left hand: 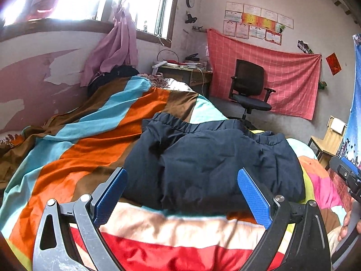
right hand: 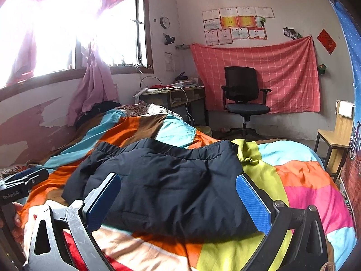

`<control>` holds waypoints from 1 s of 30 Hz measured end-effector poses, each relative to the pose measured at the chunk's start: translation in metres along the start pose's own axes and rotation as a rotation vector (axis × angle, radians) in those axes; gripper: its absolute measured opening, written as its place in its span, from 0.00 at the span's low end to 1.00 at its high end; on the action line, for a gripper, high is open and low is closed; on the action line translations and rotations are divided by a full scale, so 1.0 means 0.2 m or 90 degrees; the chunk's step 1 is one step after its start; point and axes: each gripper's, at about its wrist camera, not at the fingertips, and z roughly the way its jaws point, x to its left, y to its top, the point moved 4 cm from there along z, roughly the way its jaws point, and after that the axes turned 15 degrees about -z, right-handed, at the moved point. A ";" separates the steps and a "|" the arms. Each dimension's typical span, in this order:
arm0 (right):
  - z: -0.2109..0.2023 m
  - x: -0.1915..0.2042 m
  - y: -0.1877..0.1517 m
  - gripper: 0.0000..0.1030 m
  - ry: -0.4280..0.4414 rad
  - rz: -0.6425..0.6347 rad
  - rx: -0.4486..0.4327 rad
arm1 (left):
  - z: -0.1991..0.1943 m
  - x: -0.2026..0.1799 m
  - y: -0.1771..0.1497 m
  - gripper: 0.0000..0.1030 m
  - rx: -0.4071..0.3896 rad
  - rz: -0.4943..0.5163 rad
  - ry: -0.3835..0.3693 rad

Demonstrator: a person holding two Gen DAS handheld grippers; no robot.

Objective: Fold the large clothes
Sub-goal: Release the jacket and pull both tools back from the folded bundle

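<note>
My left gripper (left hand: 181,194) stands wide and released, nothing between its blue pads; my right gripper (right hand: 178,199) is likewise spread and empty. Both hang just above the near edge of the dark navy padded garment (left hand: 209,158), which lies in a compact bundle on the striped bedspread (left hand: 90,140), its elastic hem (left hand: 180,124) turned toward the far side. I judge the fold largely made and the step in hand to be a check before any further tuck. To do it well, I would keep both grippers clear of the cloth, inspect the edges for stray bulges, then press or re-grip only at a corner, low and level, so the layers do not slide. The left view alone shows the garment's left flank against the orange stripe, and my right gripper's body at the right edge. The right view alone shows the garment's right edge (right hand: 237,158) meeting the yellow-green patch (right hand: 250,155), the wooden stool (right hand: 334,135) far right, and my left gripper's body at the left edge.
</note>
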 end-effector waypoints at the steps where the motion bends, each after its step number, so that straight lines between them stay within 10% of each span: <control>1: -0.02 0.01 0.00 1.00 0.001 -0.001 -0.001 | -0.02 0.00 -0.01 0.93 -0.002 0.004 0.000; 30: -0.26 0.31 -0.13 1.00 0.009 -0.016 -0.020 | -0.08 -0.01 -0.24 0.93 0.030 0.079 -0.021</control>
